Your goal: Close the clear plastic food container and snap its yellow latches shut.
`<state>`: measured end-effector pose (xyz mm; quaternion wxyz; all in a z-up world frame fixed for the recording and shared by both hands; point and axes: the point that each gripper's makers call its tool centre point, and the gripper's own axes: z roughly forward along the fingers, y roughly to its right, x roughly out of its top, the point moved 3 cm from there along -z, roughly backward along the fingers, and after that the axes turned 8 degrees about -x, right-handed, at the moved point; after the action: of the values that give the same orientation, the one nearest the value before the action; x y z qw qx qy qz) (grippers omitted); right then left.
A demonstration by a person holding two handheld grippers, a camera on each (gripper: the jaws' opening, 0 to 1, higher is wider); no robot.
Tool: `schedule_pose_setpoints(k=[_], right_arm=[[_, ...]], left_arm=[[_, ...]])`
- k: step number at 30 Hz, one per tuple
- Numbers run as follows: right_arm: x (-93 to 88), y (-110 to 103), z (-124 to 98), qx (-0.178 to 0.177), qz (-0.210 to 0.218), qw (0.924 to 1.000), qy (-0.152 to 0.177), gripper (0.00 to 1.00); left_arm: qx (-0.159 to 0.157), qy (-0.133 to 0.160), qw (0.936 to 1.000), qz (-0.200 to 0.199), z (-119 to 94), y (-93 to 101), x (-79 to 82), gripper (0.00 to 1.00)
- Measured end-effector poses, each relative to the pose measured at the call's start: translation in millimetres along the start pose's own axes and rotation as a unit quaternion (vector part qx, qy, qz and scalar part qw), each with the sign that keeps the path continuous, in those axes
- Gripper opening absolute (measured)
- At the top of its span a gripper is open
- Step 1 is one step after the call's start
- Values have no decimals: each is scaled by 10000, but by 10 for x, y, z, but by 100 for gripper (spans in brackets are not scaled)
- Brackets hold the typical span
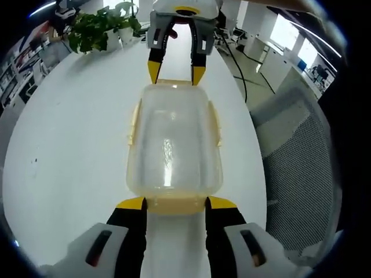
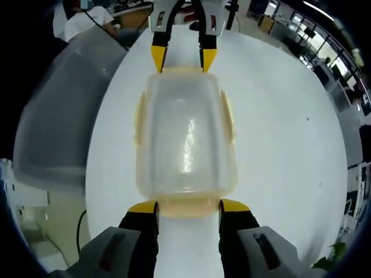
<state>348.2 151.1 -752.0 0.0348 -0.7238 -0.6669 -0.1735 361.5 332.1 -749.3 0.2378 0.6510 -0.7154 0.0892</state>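
Centrally on white round tabletop (image 1: 69, 145), clear plastic food container (image 1: 174, 147) with lid on, lying flat, long axis running between the two grippers; mesh chair back (image 1: 301, 156) just beside tabletop edge in left gripper view, same chair grey and blurred (image 2: 55, 116) in right gripper view; potted plant (image 1: 101, 26) near far tabletop edge, well apart from container; yellow side latches (image 1: 134, 120) lying along both long sides, snapped or not cannot tell; left gripper (image 1: 174, 204) fingers spread wide, yellow tips at either side of near end latch, touching or not cannot tell, nothing clamped; right gripper (image 2: 188, 207) fingers likewise spread wide at opposite end, tips flanking end latch, nothing gripped.
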Motion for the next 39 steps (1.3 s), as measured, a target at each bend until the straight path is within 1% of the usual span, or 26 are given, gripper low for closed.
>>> schedule_pose_setpoints(k=[5,9,18,22,24,26,29,30,32,36,39], right_arm=[[-15,1,11,-6,55,10000,19,40],[-15,-5,6,10,2,10000,44,41],[-53,-8,9,25,11,10000,49,43],[-59,-2,7,7,44,10000,36,44],[-62,3,6,0,144,9999,30,44],[-62,-1,-1,-1,182,9998,28,43],[-51,-44,-28,93,327,9994,50,42],[-38,-37,-41,53,411,9991,93,42],[-46,-42,-51,21,527,9986,72,42],[-54,-48,-89,-5,768,9970,100,42],[-58,-43,-117,-30,909,9958,125,42]], left_arm=[[-20,41,10000,17,-4,-4,5,39],[-25,30,10000,17,1,-8,6,39],[-12,173,9998,-43,-29,-17,31,40],[-35,141,9999,-24,-24,-14,16,40],[-26,104,9999,-15,-24,-17,2,40],[-44,136,9999,-63,-29,-5,8,40],[-36,130,9999,-97,-37,1,4,40],[-37,127,9999,-95,-38,5,2,40],[-1,125,9999,-46,-48,11,-6,40],[12,229,9995,-199,-81,25,-5,40],[19,283,9989,-366,-124,42,-10,38]])
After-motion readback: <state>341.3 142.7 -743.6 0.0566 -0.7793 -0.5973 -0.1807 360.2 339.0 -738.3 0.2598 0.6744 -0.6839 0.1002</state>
